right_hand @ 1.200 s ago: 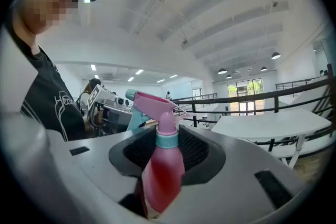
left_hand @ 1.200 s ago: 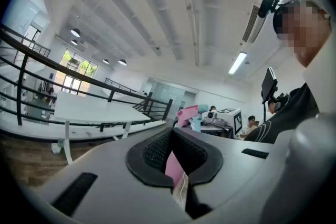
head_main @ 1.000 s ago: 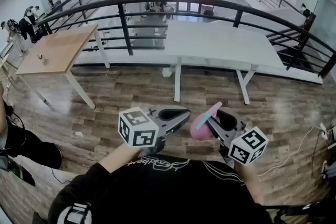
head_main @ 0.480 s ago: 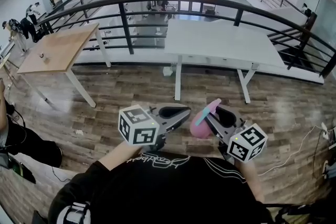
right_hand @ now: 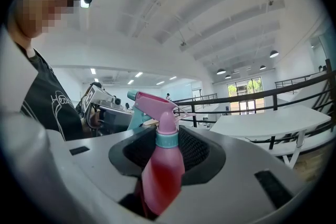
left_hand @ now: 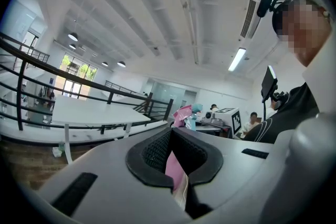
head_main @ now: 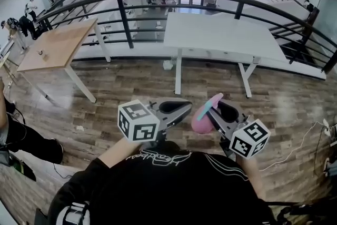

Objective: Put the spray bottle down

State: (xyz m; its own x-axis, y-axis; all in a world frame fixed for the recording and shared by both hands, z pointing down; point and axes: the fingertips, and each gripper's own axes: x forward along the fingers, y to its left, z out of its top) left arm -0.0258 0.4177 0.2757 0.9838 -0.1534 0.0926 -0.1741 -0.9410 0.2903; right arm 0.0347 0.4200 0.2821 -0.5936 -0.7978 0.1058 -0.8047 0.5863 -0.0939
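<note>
A pink spray bottle [head_main: 201, 119] with a teal collar and pink trigger head stands upright between the jaws of my right gripper [head_main: 220, 111], which is shut on its body [right_hand: 160, 170]. I hold it at waist height over the wooden floor, well short of the white table [head_main: 221, 34]. My left gripper [head_main: 178, 108] hovers just left of the bottle and points toward it, jaws closed together with nothing seen in them from above. In the left gripper view, the bottle's head [left_hand: 185, 113] shows beyond the jaws, and a thin pink strip shows in the slit between them.
A black railing [head_main: 124, 18] curves behind the white table. A wooden table [head_main: 58, 47] stands at the left, with people [head_main: 26, 18] far beyond it. A white cable [head_main: 300, 142] lies on the floor at the right. A person's leg [head_main: 23, 142] is at the left edge.
Both grippers have stayed almost where they were, with the bottle still held. The head view has tilted slightly, so the tables sit a little higher in the frame.
</note>
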